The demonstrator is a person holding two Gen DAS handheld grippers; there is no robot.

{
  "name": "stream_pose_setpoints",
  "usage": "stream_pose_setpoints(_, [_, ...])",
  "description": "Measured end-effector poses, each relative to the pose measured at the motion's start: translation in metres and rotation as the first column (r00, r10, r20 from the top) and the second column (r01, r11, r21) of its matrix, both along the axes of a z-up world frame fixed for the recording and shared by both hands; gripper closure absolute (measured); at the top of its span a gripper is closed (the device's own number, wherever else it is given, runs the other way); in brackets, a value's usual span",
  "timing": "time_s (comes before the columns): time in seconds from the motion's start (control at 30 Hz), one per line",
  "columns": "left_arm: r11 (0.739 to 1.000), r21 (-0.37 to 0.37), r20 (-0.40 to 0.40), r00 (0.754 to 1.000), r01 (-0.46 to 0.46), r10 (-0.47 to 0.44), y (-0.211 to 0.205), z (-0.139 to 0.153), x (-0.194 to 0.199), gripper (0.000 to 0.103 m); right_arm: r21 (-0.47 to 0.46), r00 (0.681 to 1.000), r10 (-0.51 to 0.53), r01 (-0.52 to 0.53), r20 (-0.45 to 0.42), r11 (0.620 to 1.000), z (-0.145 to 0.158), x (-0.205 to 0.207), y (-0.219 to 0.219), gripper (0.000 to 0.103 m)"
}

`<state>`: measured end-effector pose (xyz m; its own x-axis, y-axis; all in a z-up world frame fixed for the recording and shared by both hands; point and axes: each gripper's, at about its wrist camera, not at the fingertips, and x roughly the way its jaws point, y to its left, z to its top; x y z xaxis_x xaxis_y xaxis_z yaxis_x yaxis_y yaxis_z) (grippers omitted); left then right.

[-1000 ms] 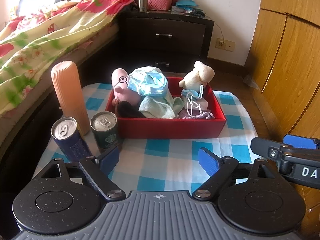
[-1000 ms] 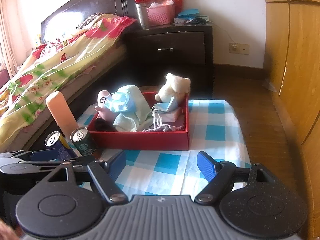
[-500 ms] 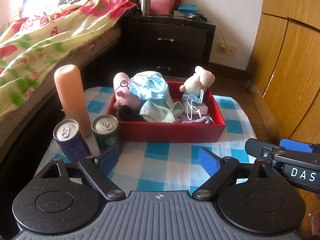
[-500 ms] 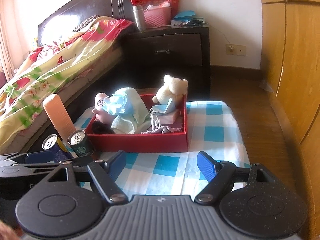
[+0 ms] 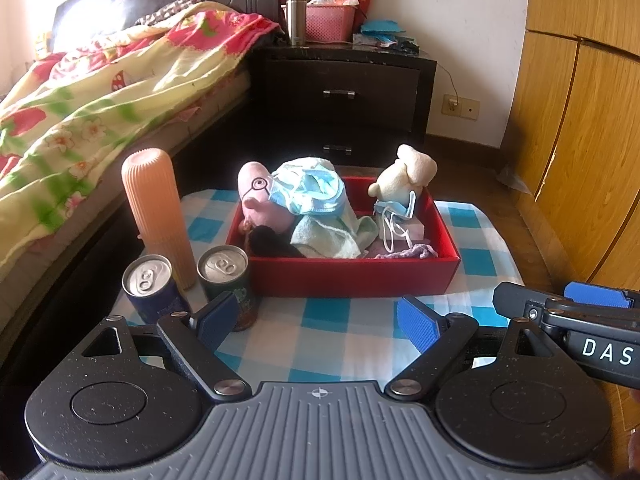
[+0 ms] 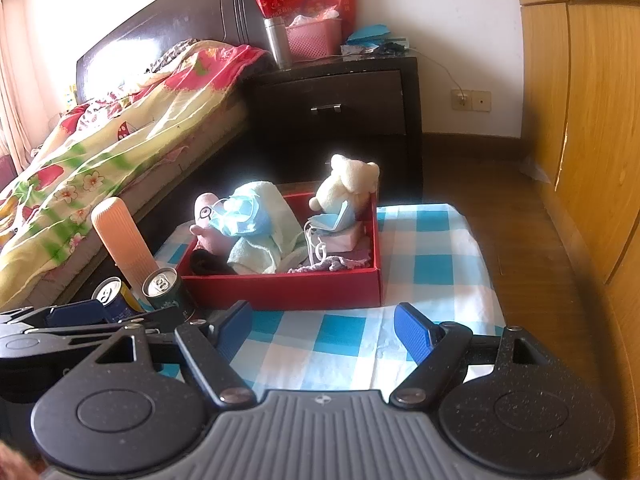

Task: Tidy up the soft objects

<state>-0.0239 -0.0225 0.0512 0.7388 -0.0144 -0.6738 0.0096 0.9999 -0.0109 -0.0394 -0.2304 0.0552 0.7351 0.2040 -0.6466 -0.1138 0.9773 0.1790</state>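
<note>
At the desk's left edge stand the ribbed peach cylinder (image 5: 154,216) and two cans (image 5: 188,280), hard things best left alone. The left gripper (image 5: 318,322) hangs with jaws spread and empty. Mid-desk, the red box (image 5: 352,276) already holds the soft items: pink plush (image 5: 256,196), face masks (image 5: 310,190), green towel (image 5: 328,236), cream bear (image 5: 406,174). The right gripper (image 6: 324,334) likewise hangs spread, empty. The sorting looks nearly finished; any tidying should press loose cloth down gently.
</note>
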Motion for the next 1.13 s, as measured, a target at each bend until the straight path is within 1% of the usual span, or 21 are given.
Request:
stream_pose_setpoints(0.27, [1.000, 0.009, 0.016, 1.000, 0.001, -0.001, -0.001, 0.002, -0.002, 0.018, 0.004, 1.000, -0.002, 0.002, 0.005, 1.000, 0.001, 0.000, -0.002, 0.046])
stream_pose_setpoints(0.5, [1.000, -0.004, 0.014, 1.000, 0.002, -0.002, 0.001, 0.002, -0.001, 0.018, 0.002, 1.000, -0.001, 0.001, 0.012, 1.000, 0.002, -0.001, 0.000, 0.046])
stream_pose_setpoints(0.6, [1.000, -0.001, 0.027, 1.000, 0.002, -0.002, 0.002, 0.002, -0.002, 0.018, 0.006, 1.000, 0.000, 0.000, 0.016, 1.000, 0.002, -0.001, 0.000, 0.046])
stream_pose_setpoints(0.7, [1.000, -0.016, 0.026, 1.000, 0.002, -0.001, 0.003, 0.001, -0.002, 0.016, 0.007, 1.000, 0.000, 0.000, 0.018, 1.000, 0.002, -0.002, 0.000, 0.046])
stream_pose_setpoints(0.77, [0.999, -0.050, 0.017, 1.000, 0.002, -0.001, 0.006, 0.000, -0.001, 0.015, 0.008, 1.000, 0.001, -0.001, 0.020, 1.000, 0.002, -0.001, 0.001, 0.046])
stream_pose_setpoints(0.87, [0.996, -0.089, 0.011, 1.000, -0.004, 0.005, 0.010, -0.001, 0.000, 0.010, 0.020, 1.000, -0.004, 0.003, 0.030, 1.000, 0.004, -0.003, -0.001, 0.046])
stream_pose_setpoints(0.93, [0.996, -0.085, 0.022, 1.000, -0.010, 0.012, 0.011, 0.000, 0.000, 0.006, 0.026, 0.999, -0.007, 0.006, 0.035, 1.000, 0.004, -0.003, -0.001, 0.046])
stream_pose_setpoints(1.07, [0.997, -0.071, 0.045, 0.999, -0.007, 0.010, 0.011, 0.001, -0.002, 0.006, 0.037, 0.999, -0.008, 0.007, 0.042, 0.999, 0.005, -0.004, -0.003, 0.046])
stream_pose_setpoints(1.13, [0.997, -0.077, 0.030, 1.000, -0.001, 0.004, 0.010, 0.000, 0.000, 0.006, 0.037, 0.999, -0.012, 0.010, 0.048, 0.999, 0.006, -0.004, -0.003, 0.046])
